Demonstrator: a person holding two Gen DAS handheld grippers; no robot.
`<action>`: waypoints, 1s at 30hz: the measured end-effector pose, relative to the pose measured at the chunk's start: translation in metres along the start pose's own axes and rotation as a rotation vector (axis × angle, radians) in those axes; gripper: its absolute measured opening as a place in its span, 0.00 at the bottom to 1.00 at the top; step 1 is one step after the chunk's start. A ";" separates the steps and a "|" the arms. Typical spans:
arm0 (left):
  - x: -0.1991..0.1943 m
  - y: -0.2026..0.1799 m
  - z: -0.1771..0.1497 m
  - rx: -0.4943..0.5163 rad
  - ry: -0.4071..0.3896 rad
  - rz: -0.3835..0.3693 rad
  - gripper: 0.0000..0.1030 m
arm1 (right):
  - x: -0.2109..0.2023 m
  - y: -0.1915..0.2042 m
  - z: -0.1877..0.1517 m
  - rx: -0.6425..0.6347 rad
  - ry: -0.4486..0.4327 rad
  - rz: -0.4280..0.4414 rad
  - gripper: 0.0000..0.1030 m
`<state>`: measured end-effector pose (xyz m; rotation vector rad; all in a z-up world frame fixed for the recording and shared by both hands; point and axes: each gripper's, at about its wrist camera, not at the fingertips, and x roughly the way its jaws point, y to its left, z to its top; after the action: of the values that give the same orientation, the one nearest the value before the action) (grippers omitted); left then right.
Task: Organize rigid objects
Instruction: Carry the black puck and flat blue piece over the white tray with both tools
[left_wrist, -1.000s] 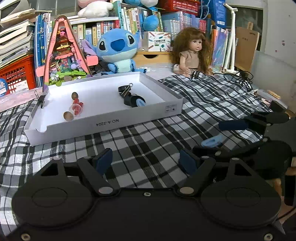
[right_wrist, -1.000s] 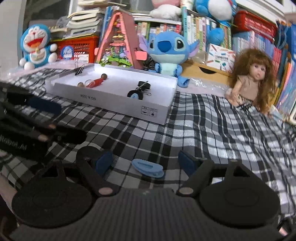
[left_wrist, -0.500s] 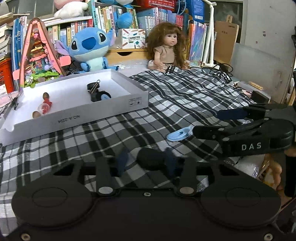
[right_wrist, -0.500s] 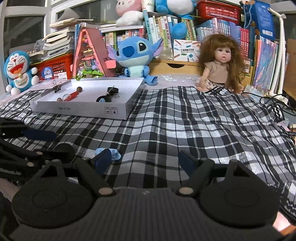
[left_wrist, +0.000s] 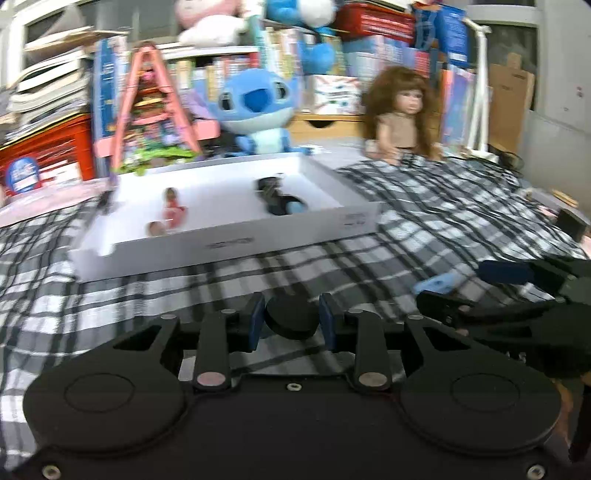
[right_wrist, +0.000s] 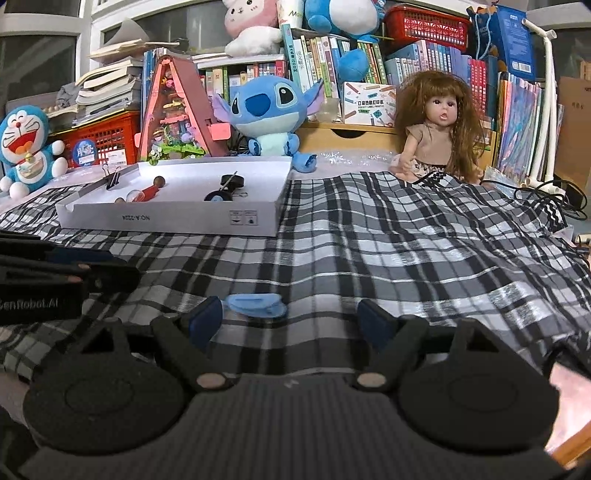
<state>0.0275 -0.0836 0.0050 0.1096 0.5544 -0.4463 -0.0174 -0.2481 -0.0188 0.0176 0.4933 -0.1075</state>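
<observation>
My left gripper (left_wrist: 291, 320) is shut on a black round disc (left_wrist: 291, 314), held low over the checked cloth (left_wrist: 424, 221). A light blue clip (right_wrist: 256, 304) lies on the cloth between the fingers of my right gripper (right_wrist: 291, 319), which stands open; the clip is nearer the left pad and touches neither. In the left wrist view that clip (left_wrist: 437, 284) shows at the right, by the right gripper's fingers (left_wrist: 509, 271). The white tray (right_wrist: 166, 221) further back holds a red-and-wood piece (right_wrist: 147, 192) and black round pieces (right_wrist: 225, 190).
A binder clip (right_wrist: 110, 177) is clipped on the tray's far left rim. Behind the tray stand a blue plush (right_wrist: 269, 118), an A-frame model house (right_wrist: 177, 110), a doll (right_wrist: 436, 136) and shelves of books. Cables (right_wrist: 546, 199) lie at the right edge of the cloth.
The left gripper, open and empty a second ago, has shut on the black disc. The right gripper stays open, and the blue clip lies again between its fingers after sitting off by the left one.
</observation>
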 end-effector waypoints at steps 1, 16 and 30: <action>-0.001 0.003 0.000 -0.008 0.001 0.013 0.29 | 0.001 0.006 0.001 -0.005 -0.003 -0.012 0.85; -0.002 0.028 -0.007 -0.104 0.028 0.118 0.29 | 0.014 0.038 0.002 0.054 0.004 -0.067 0.43; 0.003 0.051 0.023 -0.146 0.036 0.163 0.29 | 0.017 0.038 0.029 0.067 0.000 0.037 0.42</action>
<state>0.0630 -0.0438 0.0215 0.0230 0.6069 -0.2448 0.0151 -0.2127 -0.0012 0.0923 0.4892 -0.0877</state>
